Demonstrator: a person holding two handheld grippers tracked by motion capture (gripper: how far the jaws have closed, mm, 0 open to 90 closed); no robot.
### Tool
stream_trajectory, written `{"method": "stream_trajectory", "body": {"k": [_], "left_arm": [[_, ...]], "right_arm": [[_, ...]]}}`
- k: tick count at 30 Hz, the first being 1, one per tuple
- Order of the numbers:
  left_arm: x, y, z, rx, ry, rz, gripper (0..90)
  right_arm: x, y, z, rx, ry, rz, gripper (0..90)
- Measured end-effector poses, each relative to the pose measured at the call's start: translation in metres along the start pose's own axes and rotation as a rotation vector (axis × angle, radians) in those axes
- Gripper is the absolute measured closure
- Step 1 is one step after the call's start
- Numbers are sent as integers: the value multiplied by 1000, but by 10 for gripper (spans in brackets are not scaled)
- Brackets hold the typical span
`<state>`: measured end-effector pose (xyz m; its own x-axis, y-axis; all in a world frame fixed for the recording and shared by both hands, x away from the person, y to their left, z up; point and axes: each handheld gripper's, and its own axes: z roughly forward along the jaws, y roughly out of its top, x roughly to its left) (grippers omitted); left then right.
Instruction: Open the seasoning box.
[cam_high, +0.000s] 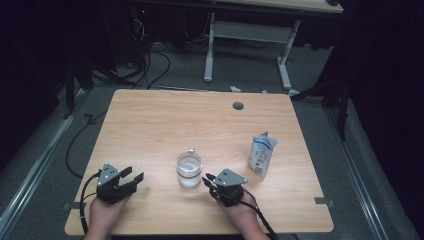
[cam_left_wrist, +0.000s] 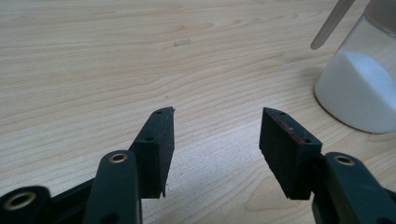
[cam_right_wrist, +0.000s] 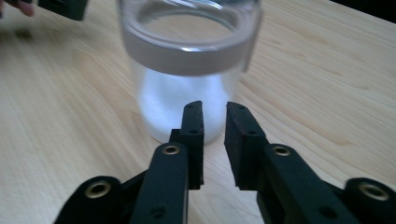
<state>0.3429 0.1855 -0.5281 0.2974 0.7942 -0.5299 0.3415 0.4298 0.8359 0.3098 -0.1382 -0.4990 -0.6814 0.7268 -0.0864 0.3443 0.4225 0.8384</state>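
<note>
A clear glass jar partly filled with white powder stands open near the front middle of the wooden table. A pale stick leans out of the jar. My right gripper rests just to the jar's right and points at it. Its jaws stand a narrow gap apart with nothing between them, and the jar is close ahead. Farther to the left sits my left gripper, its jaws wide open over bare wood.
A white and blue pouch stands to the right of the jar. A round cable hole sits near the table's far edge. Beyond the table are a desk frame and cables on the floor.
</note>
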Motion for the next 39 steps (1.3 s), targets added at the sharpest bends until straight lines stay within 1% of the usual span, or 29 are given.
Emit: {"method": "stream_trajectory", "body": {"k": [3,4,6,7,8,10,13,14,15,16,17,19,20,21,24,25,27,29,31,33,35,37,39], "left_arm": [[0,-1,0,0,-2,10,455],[0,-1,0,1,0,12,455],[1,-1,0,1,2,12,454],[0,-1,0,1,2,11,454],[1,0,0,1,3,12,455],[0,0,0,-3,6,8,454],[1,0,0,-2,11,9,454],[1,1,-1,3,13,9,454],[0,1,-1,-5,14,2,454],[0,1,-1,-8,17,4,454],[0,1,-2,-8,18,5,453],[0,-1,-2,-4,27,12,454],[0,-2,-3,5,31,16,455],[0,-3,-3,6,35,20,456],[-1,-2,-1,-1,41,13,458],[-2,-2,-1,-1,39,14,459],[-2,-4,0,10,39,29,459],[-2,-5,-1,18,36,29,459],[-3,-5,-1,22,28,31,459],[-3,-4,-1,17,22,29,459],[-4,-2,-1,13,12,10,459],[-5,-3,2,18,4,10,459],[-7,-6,4,29,-7,26,459]], "right_arm": [[-13,-7,-3,15,-26,18,714],[-18,-11,-6,16,-36,30,694],[-27,-17,-12,20,-64,38,670],[-33,-22,-18,18,-83,50,652],[-37,-25,-21,15,-92,62,640],[-49,-33,-33,8,-123,94,616],[-69,-48,-52,4,-170,151,586],[-73,-51,-57,8,-182,159,579],[-77,-57,-65,9,-209,172,569],[-79,-61,-69,1,-223,167,561],[-81,-68,-77,-9,-239,175,555],[-82,-78,-85,-13,-261,184,555],[-83,-81,-86,-9,-260,186,554],[-85,-84,-87,-4,-260,199,550],[-88,-84,-87,-12,-254,216,543],[-88,-84,-87,-17,-251,209,542],[-87,-83,-86,-15,-252,200,540],[-87,-83,-86,-14,-250,204,539],[-87,-82,-86,-20,-249,212,539],[-85,-81,-85,-17,-251,207,540],[-84,-81,-85,-14,-253,212,540],[-83,-82,-85,-8,-255,219,541],[-81,-83,-87,-5,-262,220,542]]}}
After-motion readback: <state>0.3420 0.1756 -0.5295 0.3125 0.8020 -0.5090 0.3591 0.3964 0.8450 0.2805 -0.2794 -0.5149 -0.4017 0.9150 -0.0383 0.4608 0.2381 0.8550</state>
